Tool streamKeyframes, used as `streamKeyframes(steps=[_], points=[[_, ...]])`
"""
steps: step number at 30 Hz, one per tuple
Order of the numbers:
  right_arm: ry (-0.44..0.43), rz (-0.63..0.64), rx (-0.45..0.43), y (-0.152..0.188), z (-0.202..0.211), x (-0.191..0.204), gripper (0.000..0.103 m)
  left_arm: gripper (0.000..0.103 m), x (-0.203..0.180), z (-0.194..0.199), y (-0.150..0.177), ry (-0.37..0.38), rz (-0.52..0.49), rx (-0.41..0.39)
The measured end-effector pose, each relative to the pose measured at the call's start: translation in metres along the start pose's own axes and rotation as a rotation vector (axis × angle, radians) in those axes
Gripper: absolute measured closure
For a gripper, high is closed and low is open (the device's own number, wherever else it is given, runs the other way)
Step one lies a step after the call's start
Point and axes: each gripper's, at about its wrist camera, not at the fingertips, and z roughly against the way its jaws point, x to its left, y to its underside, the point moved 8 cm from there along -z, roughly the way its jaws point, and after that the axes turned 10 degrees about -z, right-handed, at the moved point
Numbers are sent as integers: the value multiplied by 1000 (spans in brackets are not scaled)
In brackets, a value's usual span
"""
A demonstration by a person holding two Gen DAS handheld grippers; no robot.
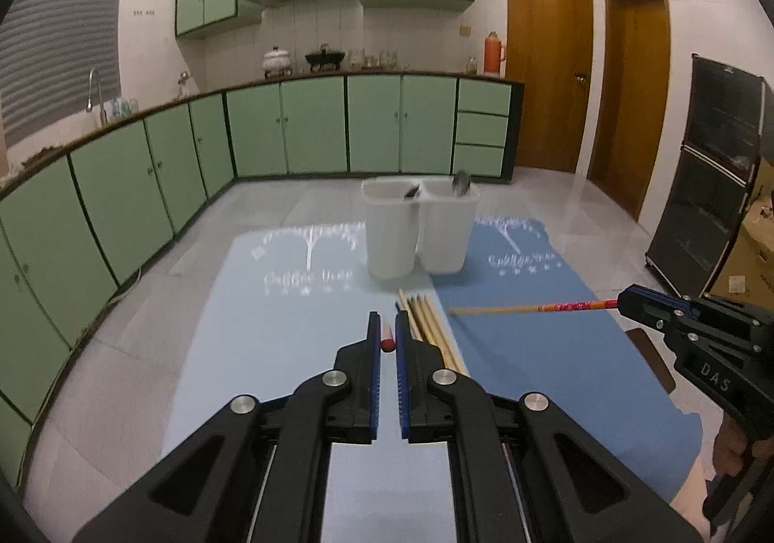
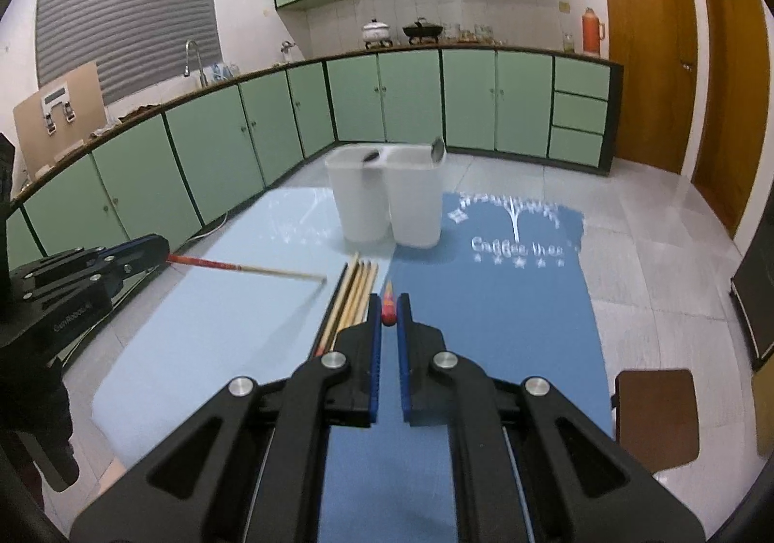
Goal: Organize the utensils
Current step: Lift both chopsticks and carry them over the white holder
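White translucent plastic forms the two holders point(image 1: 418, 228) standing side by side and touching at the far end of the desk point(image 1: 300, 349) in the left wrist view; a dark utensil tip point(image 1: 412, 191) peeks from the left holder and a grey spoon bowl point(image 1: 461, 183) rises above the rim of the right one. Nearer, a bundle of chopsticks point(image 1: 430, 325) lies flat where the pale blue and darker blue mats meet. The left gripper point(image 1: 388, 335) is pinched on the red end of a chopstick point(image 1: 387, 340); the right gripper point(image 1: 624, 299) at the right edge holds another chopstick point(image 1: 532, 308) pointing leftward. From the right wrist view, the same holders point(image 2: 387, 199) keep the dark tip point(image 2: 371, 156) and spoon point(image 2: 438, 149), the bundle point(image 2: 353, 296) lies before them, the right gripper point(image 2: 388, 311) clamps a red-ended chopstick point(image 2: 387, 308), and the left gripper point(image 2: 162, 248) grips its stick point(image 2: 251, 268) above the pale mat.
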Motion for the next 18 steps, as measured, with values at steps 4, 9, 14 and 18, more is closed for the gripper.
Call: streamKeyframes(steps=[4,9,14,18], points=[[-14,15,-12,-26,4,6,98,97,3,0,-20,1,-18,-30],[-26,49,-5,-53,2,12,98,97,8,-4,-34,17,-13,-48],[-32,62,12,-74,-4,11,98,97,15,-8,-48,30,-13,-56],[-42,58,11,-88,-5,5,98,97,22,-9,-57,40,-6,-64]])
